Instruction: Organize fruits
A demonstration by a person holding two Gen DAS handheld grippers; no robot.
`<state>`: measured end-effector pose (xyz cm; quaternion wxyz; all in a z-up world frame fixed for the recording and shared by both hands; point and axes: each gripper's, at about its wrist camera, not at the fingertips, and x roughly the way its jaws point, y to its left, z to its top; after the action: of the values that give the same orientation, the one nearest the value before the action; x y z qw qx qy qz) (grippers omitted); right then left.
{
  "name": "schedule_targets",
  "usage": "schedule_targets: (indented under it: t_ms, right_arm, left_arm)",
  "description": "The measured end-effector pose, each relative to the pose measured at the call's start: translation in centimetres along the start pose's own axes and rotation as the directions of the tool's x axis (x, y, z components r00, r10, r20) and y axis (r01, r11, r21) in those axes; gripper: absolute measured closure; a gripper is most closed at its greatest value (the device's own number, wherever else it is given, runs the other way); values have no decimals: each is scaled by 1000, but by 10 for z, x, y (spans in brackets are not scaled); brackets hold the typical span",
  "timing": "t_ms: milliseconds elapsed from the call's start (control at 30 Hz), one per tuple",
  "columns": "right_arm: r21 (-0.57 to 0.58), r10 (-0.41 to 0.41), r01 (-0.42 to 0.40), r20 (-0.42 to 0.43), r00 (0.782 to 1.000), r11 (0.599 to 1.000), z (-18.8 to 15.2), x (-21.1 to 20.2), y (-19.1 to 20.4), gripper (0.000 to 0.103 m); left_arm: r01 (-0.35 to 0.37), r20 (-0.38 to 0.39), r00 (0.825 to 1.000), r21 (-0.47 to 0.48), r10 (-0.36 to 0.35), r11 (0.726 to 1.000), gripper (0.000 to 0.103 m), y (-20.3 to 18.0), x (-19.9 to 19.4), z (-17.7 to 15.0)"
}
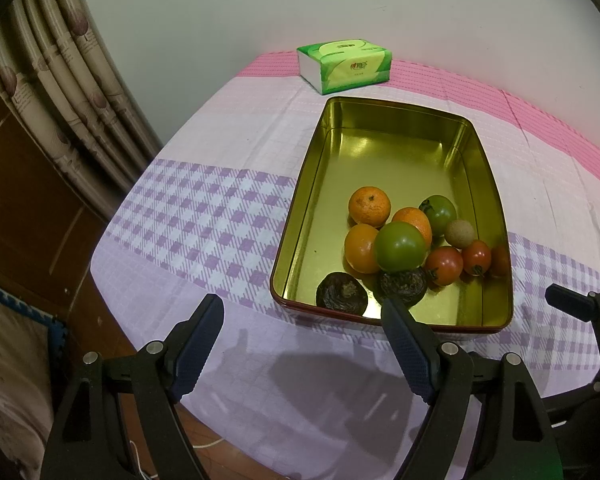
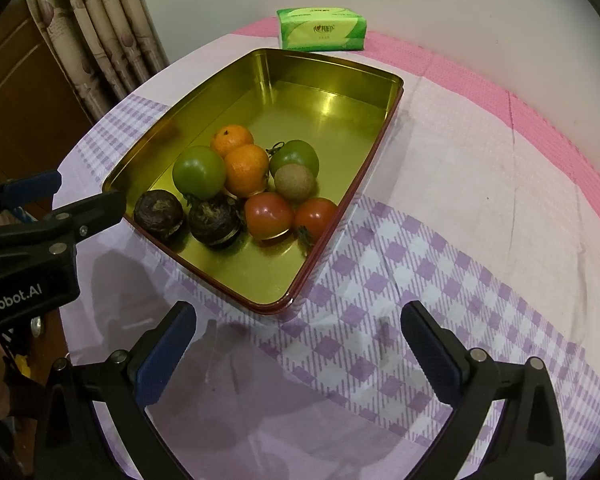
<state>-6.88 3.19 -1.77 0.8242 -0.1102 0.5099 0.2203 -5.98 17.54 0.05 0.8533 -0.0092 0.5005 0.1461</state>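
Note:
A gold metal tin (image 1: pixel 384 120) (image 2: pixel 324 76) sits on the checked tablecloth. Heaped in its near end are oranges (image 1: pixel 369 206) (image 2: pixel 246 168), green tomatoes (image 1: pixel 400 246) (image 2: pixel 199 172), red tomatoes (image 1: pixel 444 265) (image 2: pixel 268 215), a tan longan (image 1: pixel 460 233) (image 2: pixel 294 182) and two dark brown fruits (image 1: pixel 341 294) (image 2: pixel 158 212). My left gripper (image 1: pixel 302 314) is open and empty just in front of the tin's near edge. My right gripper (image 2: pixel 300 322) is open and empty, in front of the tin's near corner. The left gripper also shows at the left of the right wrist view (image 2: pixel 80 196).
A green tissue pack (image 1: pixel 345 64) (image 2: pixel 322 29) lies beyond the tin near the wall. Curtains (image 1: pixel 60 80) and a wooden cabinet (image 1: pixel 20 200) stand left of the table. The table edge runs close below both grippers. The other gripper's fingertip (image 1: pixel 570 302) shows at the right.

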Motion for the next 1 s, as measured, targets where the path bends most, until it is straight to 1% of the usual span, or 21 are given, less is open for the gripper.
schedule_targets:
  t_ms: [800, 1000]
  right_arm:
    - [-1, 8, -8, -8, 1000, 1000, -3, 2, 1, 1]
    - [6, 7, -7, -4, 1000, 1000, -3, 1, -3, 1]
  left_arm:
    - [2, 0, 1000, 3, -2, 1000, 22, -1, 0, 0]
    - [36, 8, 999, -3, -36, 999, 22, 1, -2, 2]
